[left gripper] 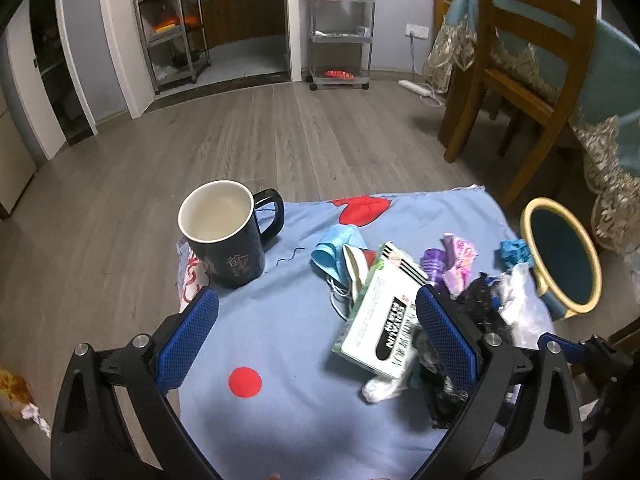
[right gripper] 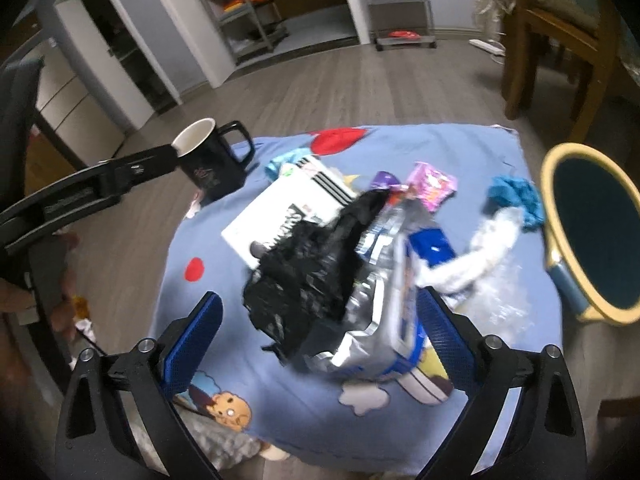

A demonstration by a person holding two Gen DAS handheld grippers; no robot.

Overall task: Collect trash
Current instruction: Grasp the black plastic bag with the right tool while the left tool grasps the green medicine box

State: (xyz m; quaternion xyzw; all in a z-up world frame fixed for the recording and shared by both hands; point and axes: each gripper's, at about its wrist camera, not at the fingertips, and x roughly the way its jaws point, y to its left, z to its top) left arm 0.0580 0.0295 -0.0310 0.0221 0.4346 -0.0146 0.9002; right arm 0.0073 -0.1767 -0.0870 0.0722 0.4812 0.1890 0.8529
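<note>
A pile of trash lies on a blue cloth [left gripper: 288, 320] [right gripper: 460, 152]: a white and green box [left gripper: 380, 320] [right gripper: 280, 208], a black plastic bag [right gripper: 316, 256], a silver and blue snack wrapper [right gripper: 384, 320], a pink wrapper [left gripper: 460, 260] [right gripper: 432, 184], white crumpled tissue [right gripper: 488, 248], blue scraps [left gripper: 514, 252] [right gripper: 516, 196]. My left gripper [left gripper: 316, 320] is open above the cloth, its right finger by the box. My right gripper [right gripper: 320, 320] is open, with the black bag and wrapper between its fingers. A round bin [left gripper: 560, 256] [right gripper: 596, 232] stands right of the cloth.
A black mug [left gripper: 224, 236] [right gripper: 208, 160] stands at the cloth's left rear. A wooden chair [left gripper: 520, 72] and a draped table stand at the right. Wood floor and shelving carts [left gripper: 340, 24] lie beyond. Scraps lie on the floor at left [left gripper: 16, 396].
</note>
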